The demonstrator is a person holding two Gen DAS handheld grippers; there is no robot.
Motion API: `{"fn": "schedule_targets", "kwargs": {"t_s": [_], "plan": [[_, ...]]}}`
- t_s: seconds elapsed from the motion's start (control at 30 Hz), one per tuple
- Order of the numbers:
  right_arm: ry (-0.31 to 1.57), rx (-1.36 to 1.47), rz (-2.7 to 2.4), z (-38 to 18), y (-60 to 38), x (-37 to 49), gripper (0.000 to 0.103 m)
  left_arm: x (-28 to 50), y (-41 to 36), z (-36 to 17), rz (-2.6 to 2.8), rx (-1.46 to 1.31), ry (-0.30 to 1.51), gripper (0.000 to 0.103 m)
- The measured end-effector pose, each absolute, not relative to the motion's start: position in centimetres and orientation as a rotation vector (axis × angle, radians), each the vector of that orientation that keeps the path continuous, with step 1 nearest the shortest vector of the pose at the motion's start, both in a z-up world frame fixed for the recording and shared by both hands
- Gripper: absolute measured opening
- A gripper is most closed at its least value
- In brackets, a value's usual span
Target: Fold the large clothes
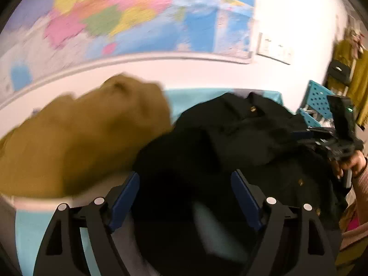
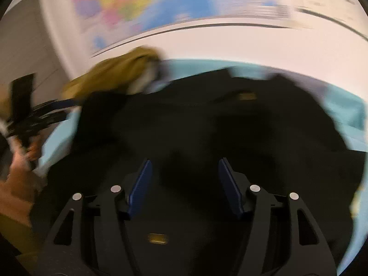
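Left wrist view: my left gripper [image 1: 185, 179] has its jaws wide apart, nothing pinched between the blue pads [image 1: 124, 197]; black fabric lies under the gap. The black coat [image 1: 241, 138] is spread on the light blue table cover [image 1: 181, 101], gold buttons showing. Its left edge butts against the olive-brown garment [image 1: 80, 138], which is heaped on the left and blocks that side. Bare cover shows only beyond the coat's far edge and at lower left. On the right sits a blue perforated crate [image 1: 318, 101] near the coat's far corner, with my right hand [image 1: 352, 163] and its gripper over the coat's right edge. A wall map [image 1: 138, 16] hangs behind, with a socket plate [image 1: 274, 48] beside it.

Right wrist view, heavily blurred: my right gripper [image 2: 185, 172] also has its jaws apart, nothing between the pads, coat [image 2: 207, 124] below them. The coat fills most of the frame; a strip of free cover [image 2: 345, 112] runs along its right edge, which the left view hides. The olive garment [image 2: 119, 78] is at far left, touching the coat. My left hand [image 2: 20, 172] holds its gripper at the left edge. The crate is only visible in the left view.
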State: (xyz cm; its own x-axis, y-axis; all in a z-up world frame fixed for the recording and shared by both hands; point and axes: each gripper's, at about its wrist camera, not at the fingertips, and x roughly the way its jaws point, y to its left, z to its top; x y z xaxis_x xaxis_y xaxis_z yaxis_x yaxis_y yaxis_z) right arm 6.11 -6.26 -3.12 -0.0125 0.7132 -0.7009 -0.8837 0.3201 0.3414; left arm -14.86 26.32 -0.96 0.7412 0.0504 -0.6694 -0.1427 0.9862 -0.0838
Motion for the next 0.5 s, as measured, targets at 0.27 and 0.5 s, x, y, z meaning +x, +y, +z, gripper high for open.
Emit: {"fn": "schedule_targets", "kwargs": {"t_s": [0.27, 0.5], "plan": [[0.971, -0.233, 1.644, -1.4, 1.3, -4.2, 0.072, -18.0, 29.7, -6.2, 0.143, -0.287, 0.828, 0.079], [0.992, -0.302, 1.706, -1.5, 4.9, -9.2, 0.075, -18.4, 29.7, -8.7, 0.042, -0.355, 0.838, 0.048]]}}
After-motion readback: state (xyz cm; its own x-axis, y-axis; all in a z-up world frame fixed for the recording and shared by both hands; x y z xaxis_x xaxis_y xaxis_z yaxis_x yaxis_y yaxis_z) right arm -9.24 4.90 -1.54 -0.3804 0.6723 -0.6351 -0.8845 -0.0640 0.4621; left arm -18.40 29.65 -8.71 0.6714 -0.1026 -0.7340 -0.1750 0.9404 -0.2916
